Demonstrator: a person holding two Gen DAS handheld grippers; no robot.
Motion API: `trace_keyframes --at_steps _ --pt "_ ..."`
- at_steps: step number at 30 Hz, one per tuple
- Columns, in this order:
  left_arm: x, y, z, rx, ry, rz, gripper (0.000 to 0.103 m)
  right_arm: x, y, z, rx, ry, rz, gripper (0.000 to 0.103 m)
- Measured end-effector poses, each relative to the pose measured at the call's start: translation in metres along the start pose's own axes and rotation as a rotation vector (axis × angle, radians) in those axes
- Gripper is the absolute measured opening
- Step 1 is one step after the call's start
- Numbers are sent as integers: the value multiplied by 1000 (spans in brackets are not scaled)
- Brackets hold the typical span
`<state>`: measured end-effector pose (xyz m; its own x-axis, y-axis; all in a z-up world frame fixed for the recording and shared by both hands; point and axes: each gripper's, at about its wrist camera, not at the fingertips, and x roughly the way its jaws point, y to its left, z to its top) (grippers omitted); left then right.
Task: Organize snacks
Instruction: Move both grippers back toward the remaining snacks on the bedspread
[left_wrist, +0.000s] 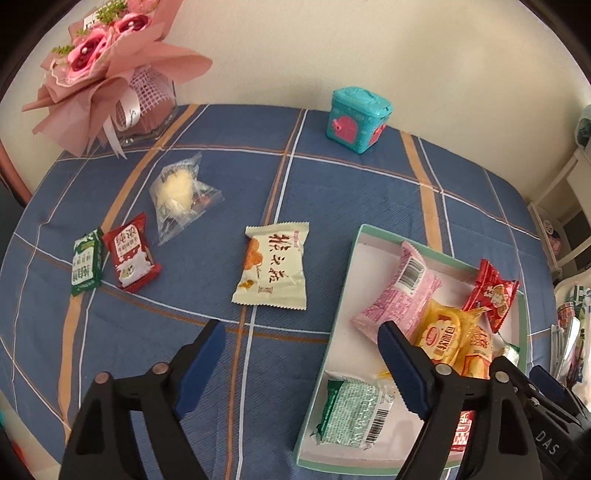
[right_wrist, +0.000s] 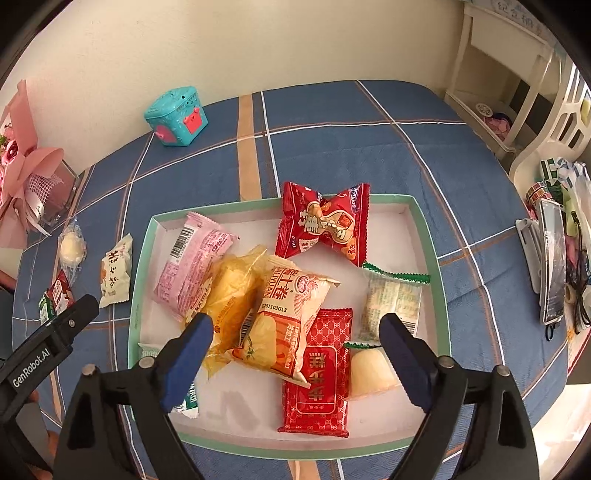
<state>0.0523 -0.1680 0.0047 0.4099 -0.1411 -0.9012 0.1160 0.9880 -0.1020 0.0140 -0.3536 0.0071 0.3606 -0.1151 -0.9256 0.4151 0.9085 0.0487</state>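
Judging progress at over half: my shallow green-rimmed white cardboard tray (right_wrist: 430, 236) holds about eight packets, among them a pink wrapper (right_wrist: 192, 264) and a red twisted one (right_wrist: 325, 225). Four remain on the blue plaid cloth (left_wrist: 332, 184), the cream packet (left_wrist: 273, 267) at 12 o'clock of my left gripper (left_wrist: 301, 363). Both the left gripper and the right gripper (right_wrist: 295, 360) gape wide, empty.

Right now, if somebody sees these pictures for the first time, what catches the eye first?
Probably the mint-rimmed tray on the blue plaid cloth, heaped with snack packets, a bright red twisted packet leaning on its far rim. Next, the pink bouquet in the far left corner and the teal toy box near the wall. Four packets remain outside the tray, including a cream one ahead of the open left gripper.
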Motion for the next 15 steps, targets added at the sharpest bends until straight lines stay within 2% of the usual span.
trace_keyframes --at_steps 4,11,15 --pt "3 4 -1 -3 4 6 103 1 3 -1 -7 -4 1 92" --pt "4 14 -2 8 -31 54 103 1 11 -3 -30 -19 17 92" --pt "3 23 0 13 -59 77 103 3 24 -6 -55 -30 63 92"
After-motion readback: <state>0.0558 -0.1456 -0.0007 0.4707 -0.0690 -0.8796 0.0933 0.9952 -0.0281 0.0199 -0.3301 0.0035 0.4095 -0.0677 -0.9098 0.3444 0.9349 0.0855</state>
